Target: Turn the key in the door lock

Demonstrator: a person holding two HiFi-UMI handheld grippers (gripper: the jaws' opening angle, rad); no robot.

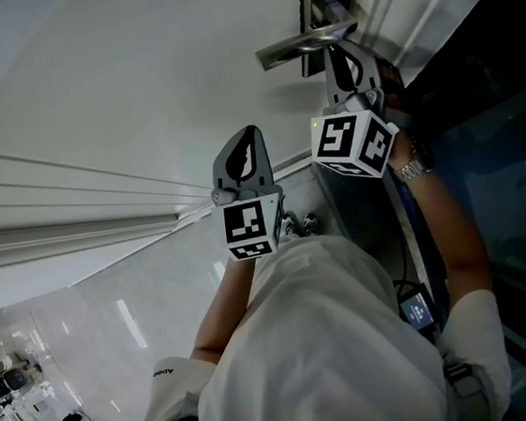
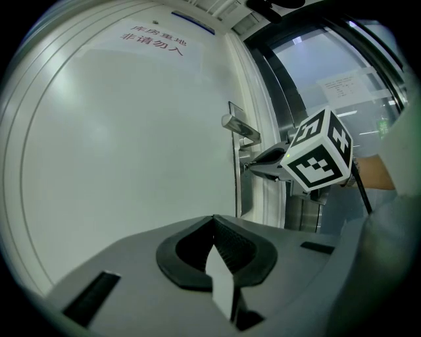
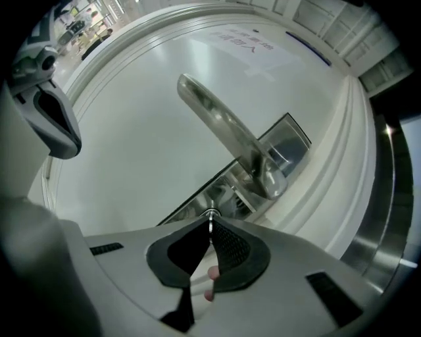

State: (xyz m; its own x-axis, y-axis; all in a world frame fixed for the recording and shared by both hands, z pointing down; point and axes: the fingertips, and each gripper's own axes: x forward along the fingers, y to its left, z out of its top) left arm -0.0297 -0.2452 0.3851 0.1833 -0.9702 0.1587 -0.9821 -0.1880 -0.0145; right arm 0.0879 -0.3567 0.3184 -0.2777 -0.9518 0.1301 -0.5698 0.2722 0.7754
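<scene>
We see the right gripper with its jaws pressed almost fully together, pinching the thin metal key right at their tips. The key shows edge-on, a narrow bright sliver that runs from the pads into the steel lock plate on the white door. It sits just below the base of the lever handle, close to it but not touching. In the head view we find the same gripper pointing at the door edge directly under the handle, its marker cube turned at a slant. From the left gripper view its tips meet the plate beneath the handle.

The left gripper has its jaws closed on each other, and we see nothing between the pads. It is well apart from the lock, facing the plain door panel and touching nothing. In the head view it hangs to the left of the right gripper, and the right gripper view shows it off at the left edge, clear of the door.
</scene>
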